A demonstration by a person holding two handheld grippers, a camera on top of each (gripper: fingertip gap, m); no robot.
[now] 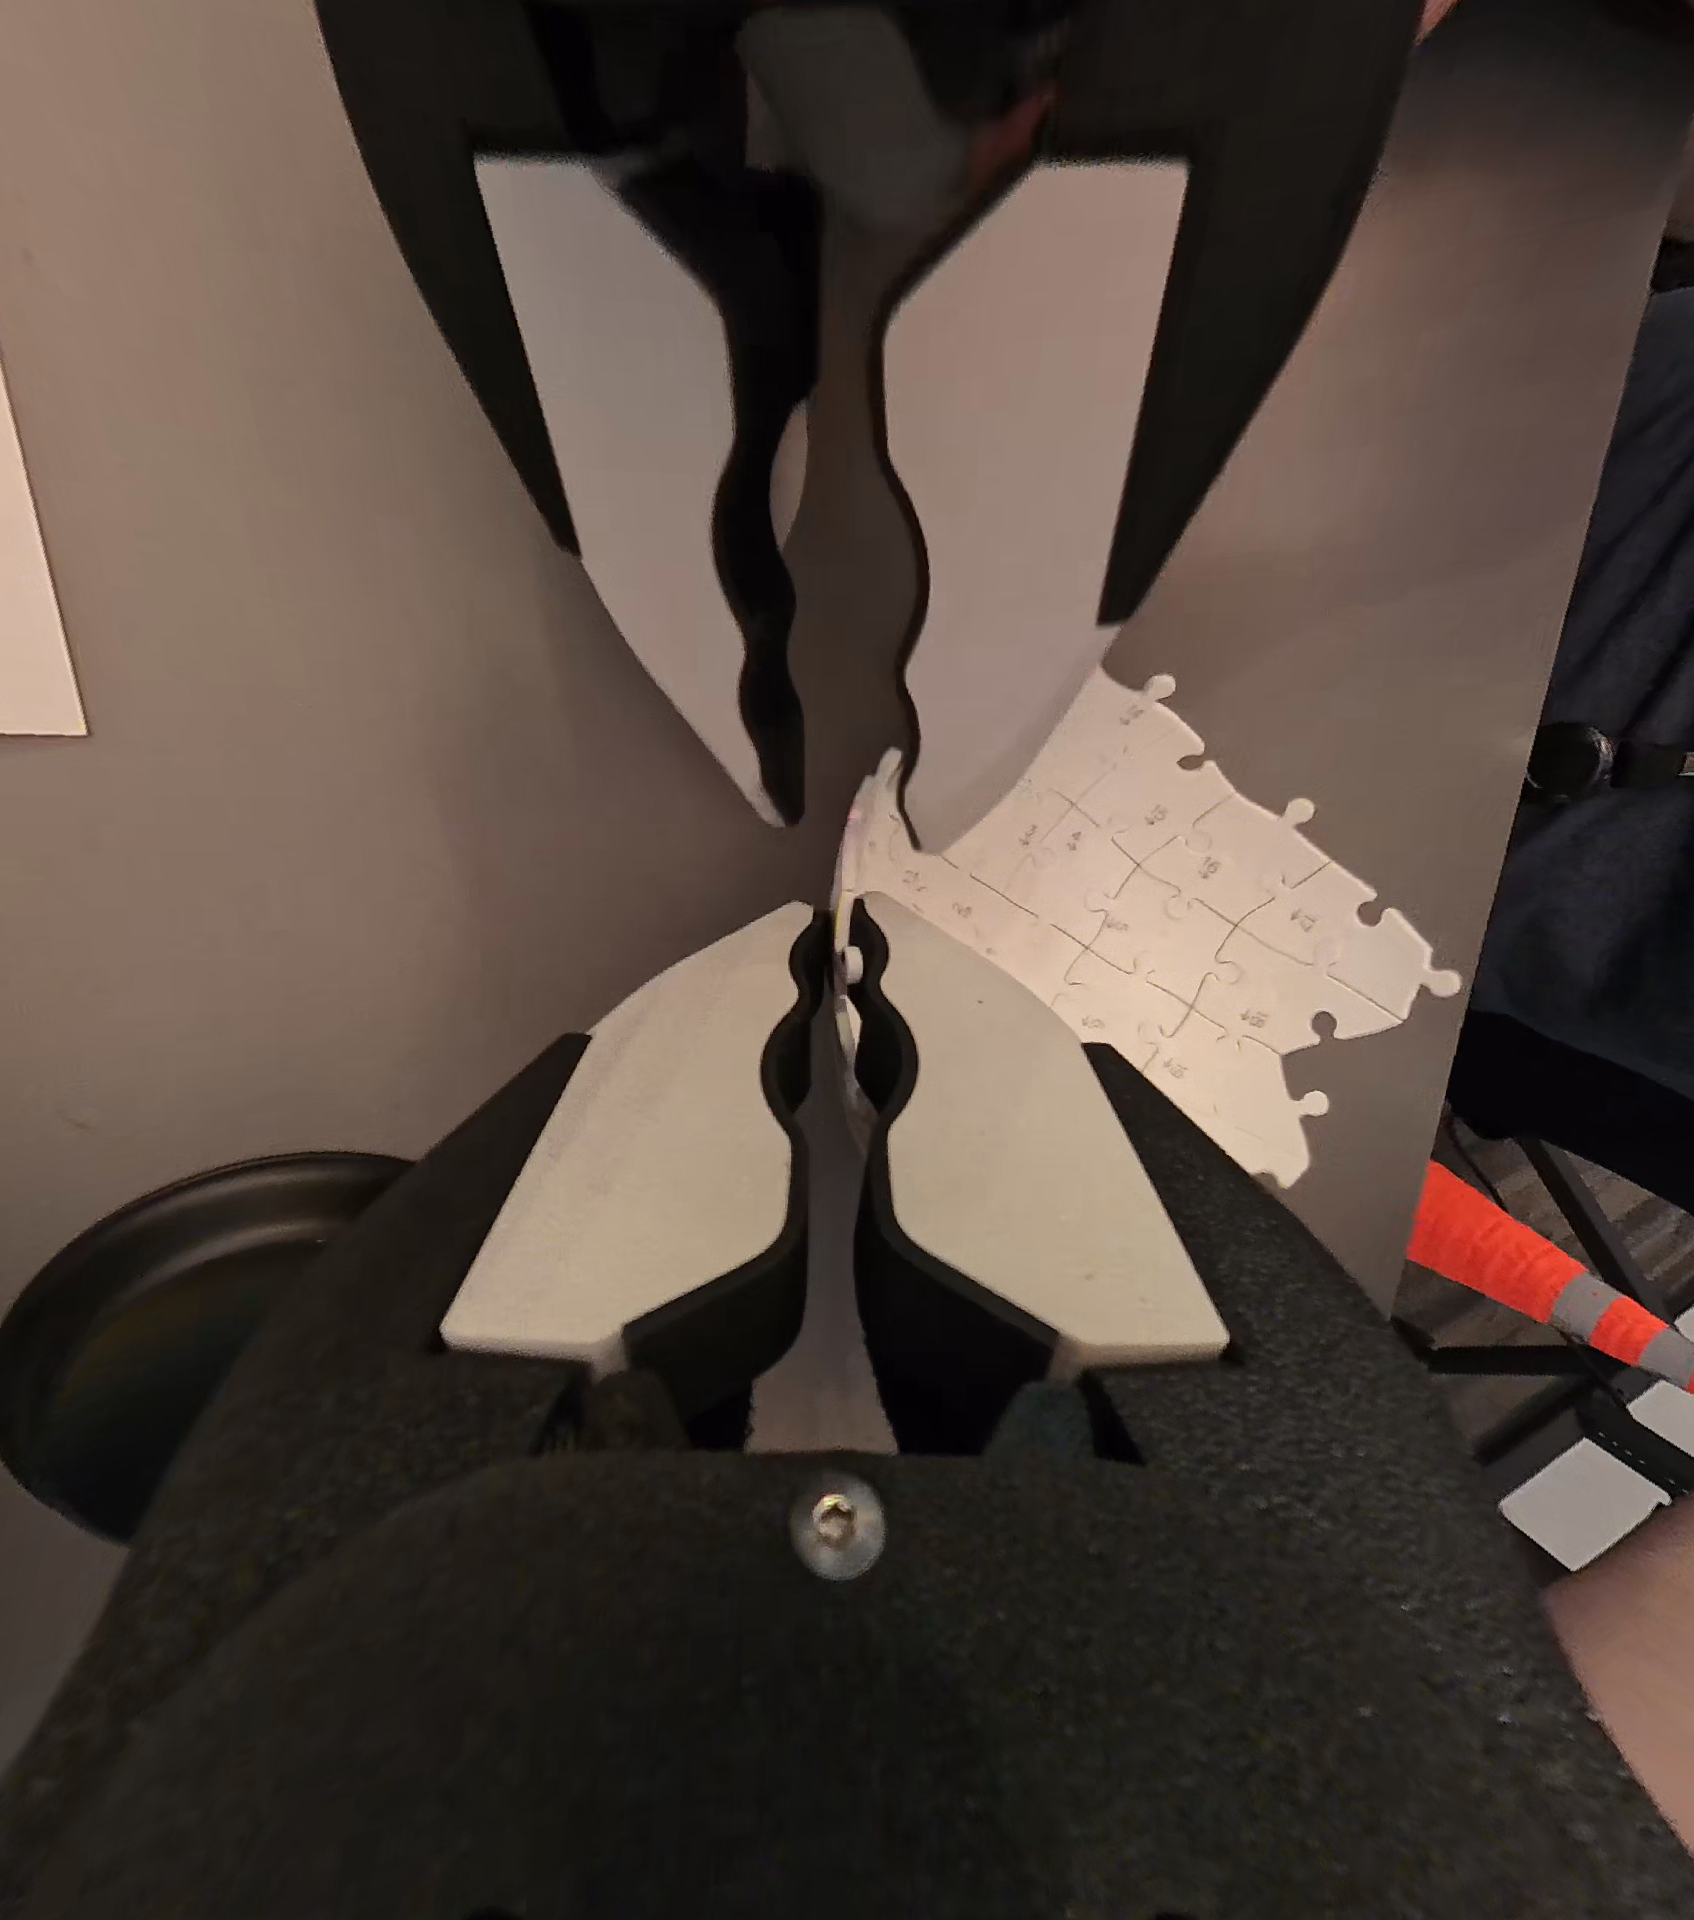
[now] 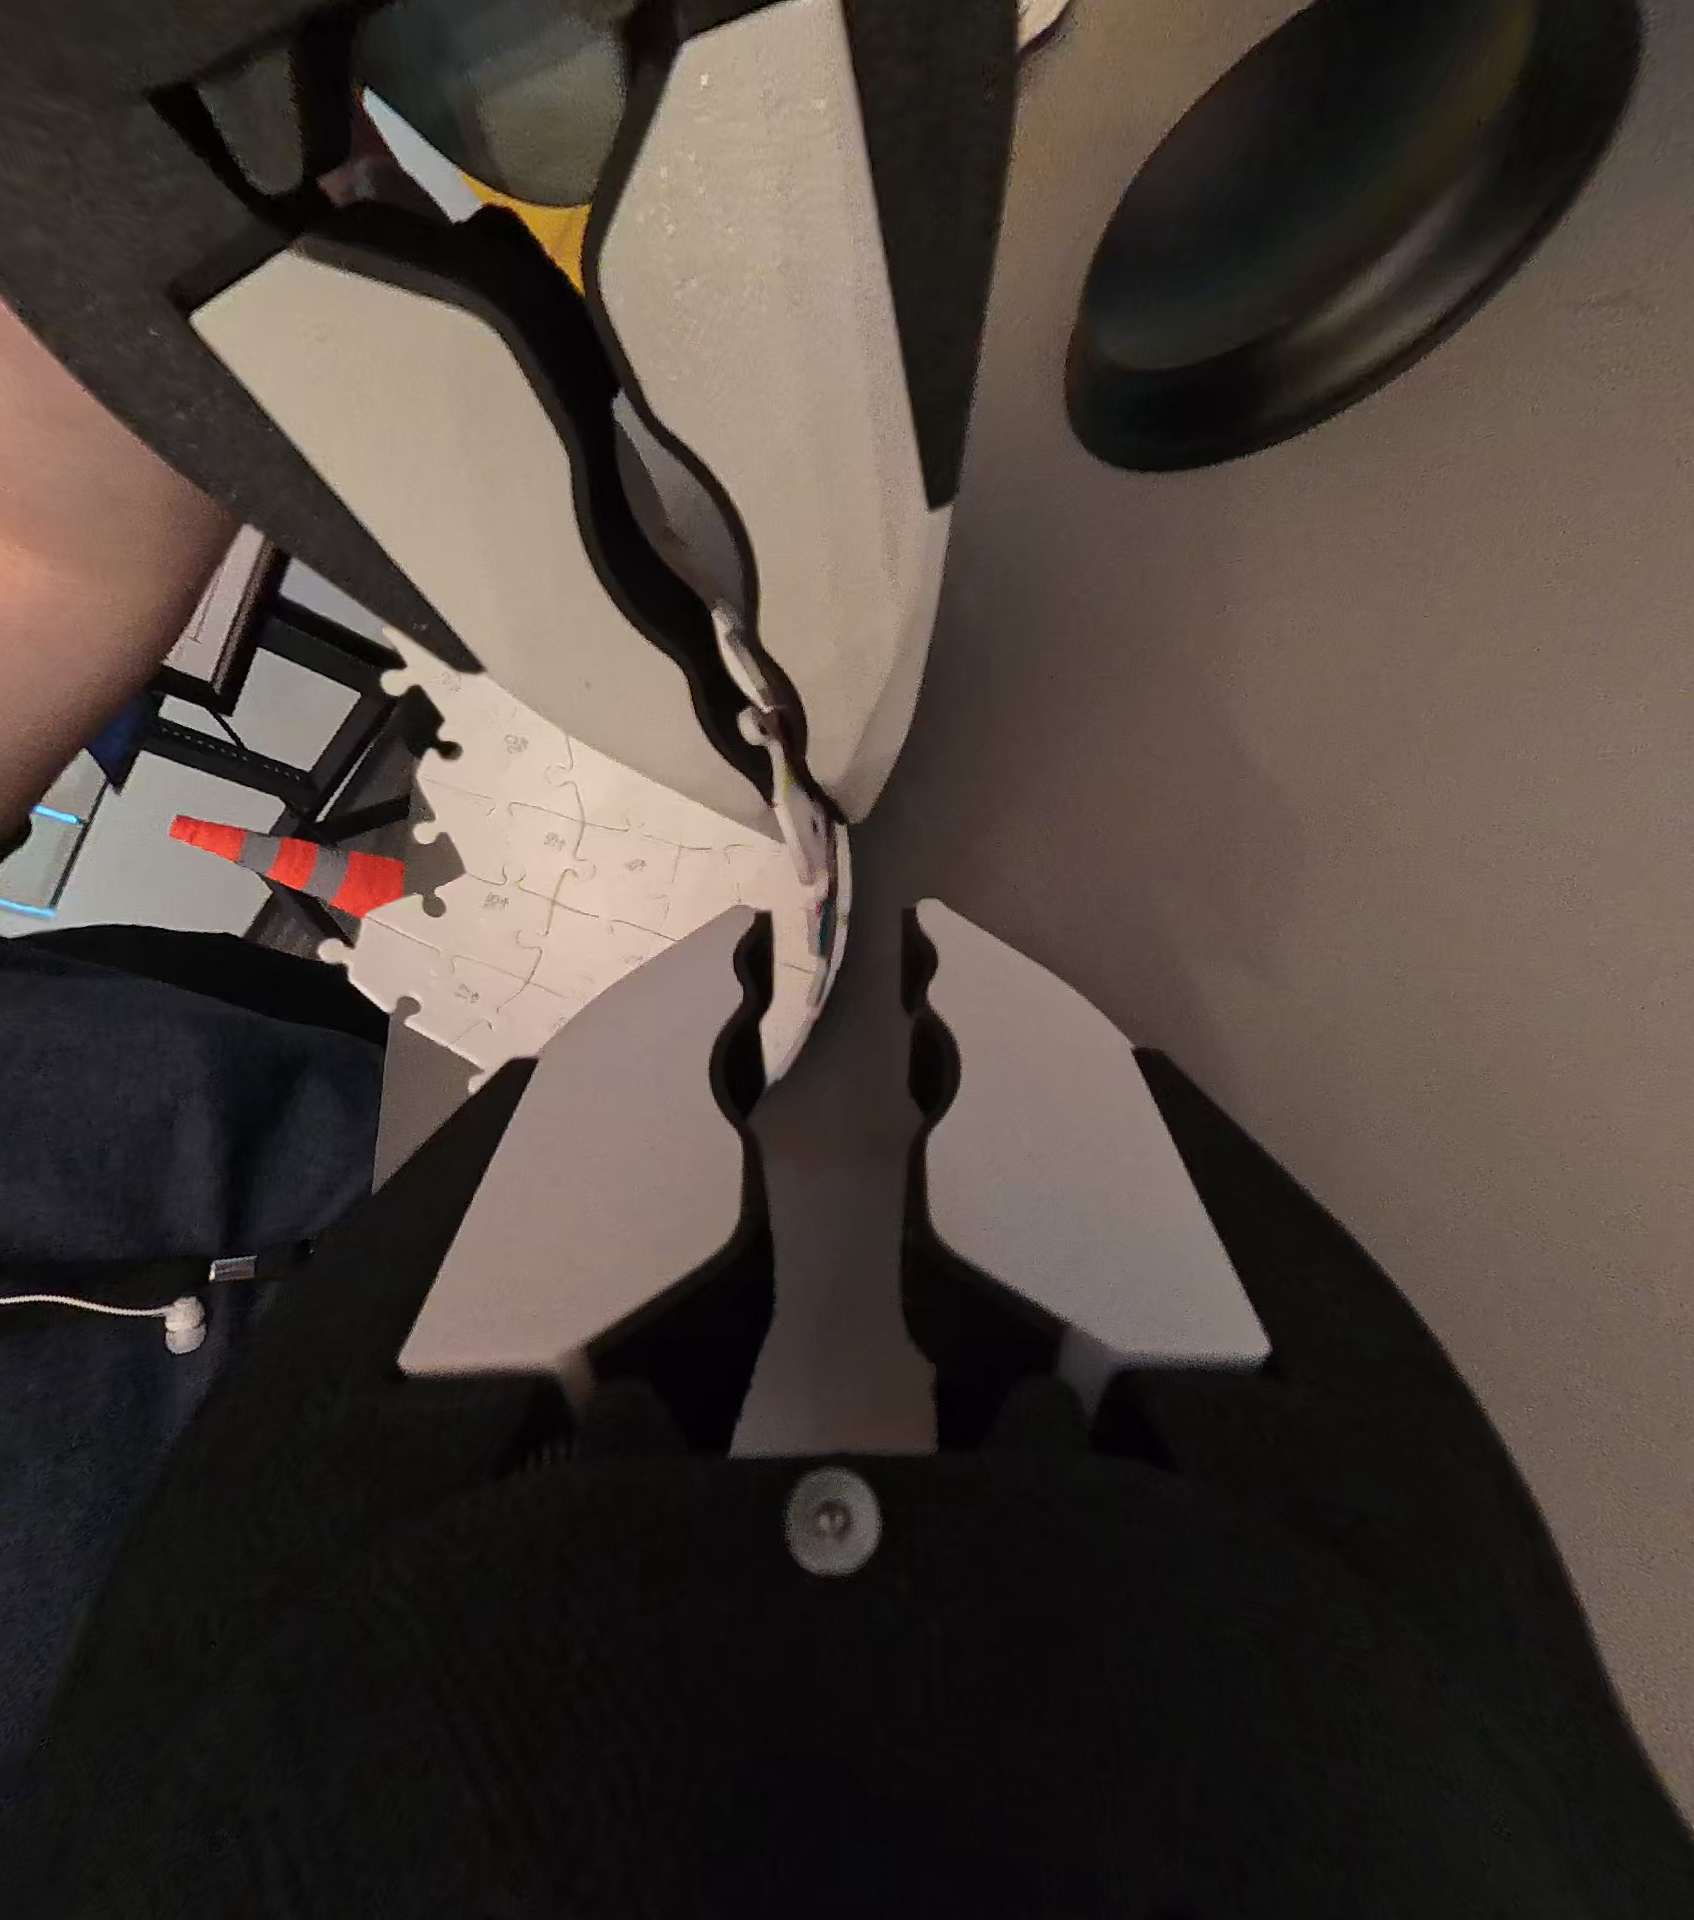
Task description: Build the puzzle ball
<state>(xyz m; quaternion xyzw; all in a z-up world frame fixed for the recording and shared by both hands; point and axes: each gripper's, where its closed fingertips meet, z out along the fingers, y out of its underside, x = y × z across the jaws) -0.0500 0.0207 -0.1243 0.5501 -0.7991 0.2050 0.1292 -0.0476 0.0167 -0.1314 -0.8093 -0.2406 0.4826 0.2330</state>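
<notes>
The step in hand looks like fitting one more loose piece [image 2: 772, 743] into the rim of the half-built puzzle ball [image 1: 1186, 935]. The ball is so far only a curved white shell of joined pieces, held up over the grey surface [image 1: 303, 727] with its numbered inside showing.

The left gripper [image 1: 835, 920] has its jaws pressed together on the loose piece, seen edge-on as a thin white sliver right at the shell's near rim. The right gripper [image 2: 838, 914] meets the rim from the other side. Its jaws stand apart, with the rim between them and close to one finger, so it is not clamped on anything.

The next move probably calls for the right jaws to pinch the rim and steady the shell. The left gripper could then line up the piece's tab with the notch and press it home. That needs a small, careful push, since the shell is thin and could flex or come apart.

Much is hard to see. Both grippers cover the joint, so I cannot tell whether the tab is already partly seated. The shell's printed outer side shows only as a sliver of colour at the rim. What holds the shell up, apart from the loose piece, is not clear. A black bowl [image 1: 168, 1340] beyond the shell is half hidden.
</notes>
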